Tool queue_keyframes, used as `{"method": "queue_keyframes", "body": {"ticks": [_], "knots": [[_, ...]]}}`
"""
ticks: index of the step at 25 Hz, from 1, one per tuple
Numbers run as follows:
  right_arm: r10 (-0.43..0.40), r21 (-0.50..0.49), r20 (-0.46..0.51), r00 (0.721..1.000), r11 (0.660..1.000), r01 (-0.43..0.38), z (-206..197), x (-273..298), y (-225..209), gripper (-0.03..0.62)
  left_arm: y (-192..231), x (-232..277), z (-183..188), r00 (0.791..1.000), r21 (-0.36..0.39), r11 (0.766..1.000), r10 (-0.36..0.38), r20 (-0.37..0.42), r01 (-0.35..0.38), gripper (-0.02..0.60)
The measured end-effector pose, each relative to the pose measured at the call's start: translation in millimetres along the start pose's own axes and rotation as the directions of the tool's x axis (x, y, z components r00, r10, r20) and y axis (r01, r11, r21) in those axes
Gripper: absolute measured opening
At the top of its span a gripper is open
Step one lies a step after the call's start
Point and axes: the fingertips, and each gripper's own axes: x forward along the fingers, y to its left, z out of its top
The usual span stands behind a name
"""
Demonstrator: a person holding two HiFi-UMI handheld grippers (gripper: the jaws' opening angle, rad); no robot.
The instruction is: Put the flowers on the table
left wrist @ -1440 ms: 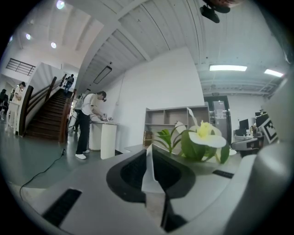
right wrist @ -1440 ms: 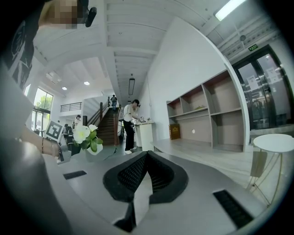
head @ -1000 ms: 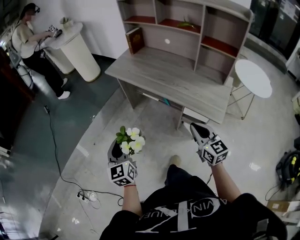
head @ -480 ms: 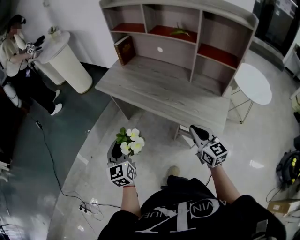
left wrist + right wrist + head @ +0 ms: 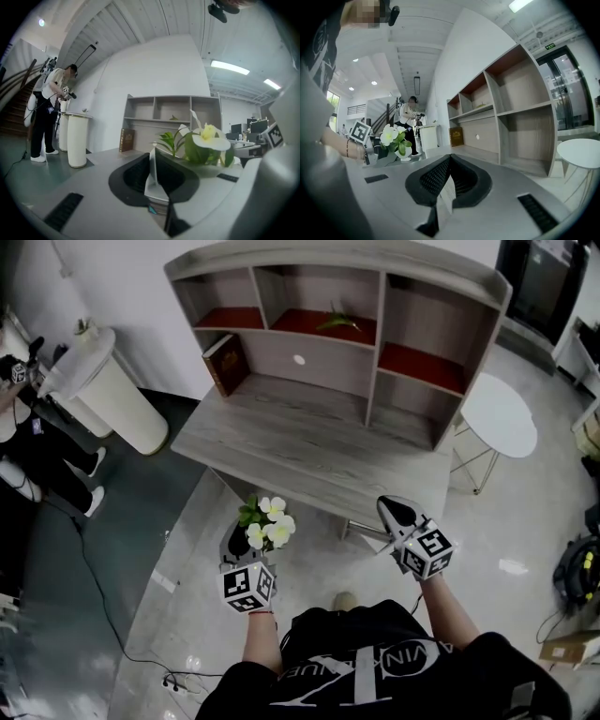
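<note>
Table (image 5: 309,432) nearer; flowers (image 5: 270,521) in left hand-held gripper (image 5: 242,542).

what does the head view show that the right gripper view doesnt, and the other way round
Only the head view: the black bag on the floor, and the right gripper seen from above.

Only the right gripper view: the ceiling lights, the green exit sign, and that gripper's jaws shut with nothing between them.

Both: the flowers held in the left gripper, the shelf desk, the brown book and the round white table.
</note>
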Motion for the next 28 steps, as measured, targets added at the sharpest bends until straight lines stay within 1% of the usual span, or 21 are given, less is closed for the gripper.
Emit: {"method": "queue_keyframes", "body": {"ticks": [3,9,13,17,20,24,28], "knots": [[-0.016,0.004,0.009,1.0,1.0,0.016,5,4,-12,0.011,-4,15,8,1.0,0.0,1.0,-0.02,0.005,0.02,0.038],[-0.029,0.02,0.019,0.999,0.999,0.029,11,15,-22,0.011,-7,43,14,0.999,-0.021,0.999,-0.051,-0.02,0.05,0.038],[-0.066,0.038,0.013,0.998,0.997,0.066,8,22,-35,0.011,-16,68,16,0.994,-0.01,0.994,-0.108,-0.035,0.108,0.038],[-0.12,0.047,0.023,0.993,0.992,0.119,15,29,-50,0.011,-27,107,23,0.983,0.001,0.984,-0.178,-0.042,0.178,0.038],[-0.173,0.042,0.02,0.985,0.984,0.172,21,31,-64,0.011,-42,140,33,0.969,-0.002,0.969,-0.246,-0.039,0.246,0.038],[-0.262,0.066,0.033,0.965,0.964,0.259,25,25,-89,0.011,-76,180,40,0.934,0.012,0.935,-0.354,-0.05,0.355,0.038],[-0.335,0.087,0.033,0.942,0.939,0.331,24,18,-105,0.011,-99,209,41,0.901,0.019,0.903,-0.428,-0.068,0.43,0.038]]}}
